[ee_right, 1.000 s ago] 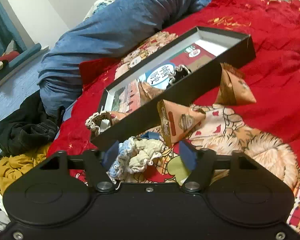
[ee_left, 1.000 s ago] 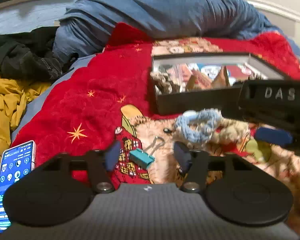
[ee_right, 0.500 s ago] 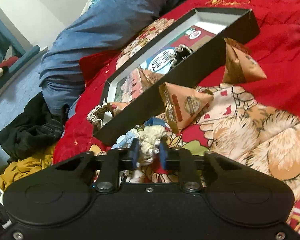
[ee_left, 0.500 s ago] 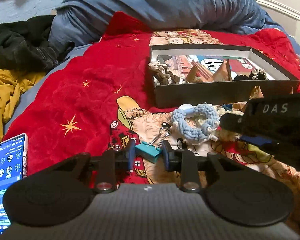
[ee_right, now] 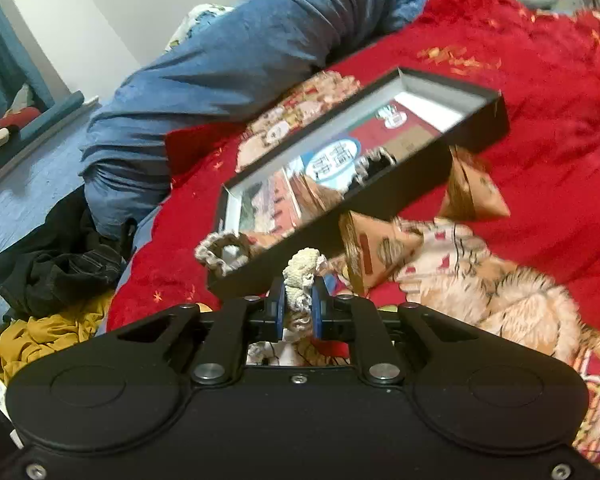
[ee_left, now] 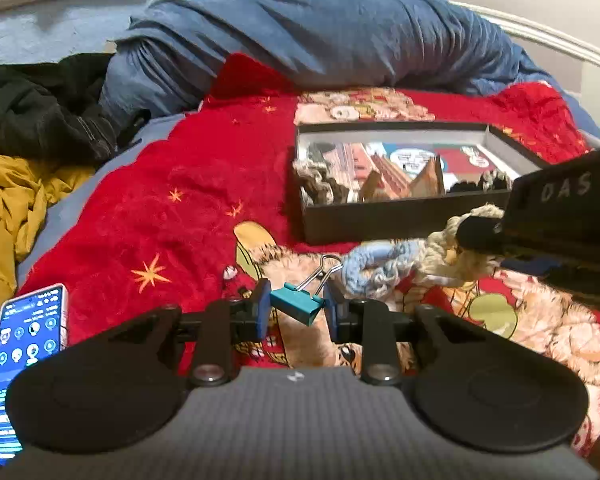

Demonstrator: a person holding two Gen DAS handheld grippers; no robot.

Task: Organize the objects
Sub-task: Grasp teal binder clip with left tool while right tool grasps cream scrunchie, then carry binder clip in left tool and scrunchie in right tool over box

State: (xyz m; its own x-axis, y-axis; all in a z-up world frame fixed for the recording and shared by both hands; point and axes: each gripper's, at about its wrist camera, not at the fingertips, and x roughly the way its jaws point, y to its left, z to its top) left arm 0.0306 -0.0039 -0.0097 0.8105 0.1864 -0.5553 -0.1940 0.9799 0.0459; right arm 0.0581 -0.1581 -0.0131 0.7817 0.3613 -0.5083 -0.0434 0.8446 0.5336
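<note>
Teal clip [ee_left: 297, 307] pinched in the left gripper [ee_left: 296, 312], cream scrunchie [ee_right: 300, 276] squeezed in the right gripper [ee_right: 298, 312], both just above the bed; carry them level over the box [ee_left: 400, 216] wall, then release.

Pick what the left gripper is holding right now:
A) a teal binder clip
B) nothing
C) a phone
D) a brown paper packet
A: in the left wrist view the left gripper has its pads closed on the teal binder clip, whose wire handles stick up, while the phone lies apart on the blanket at the left.
</note>
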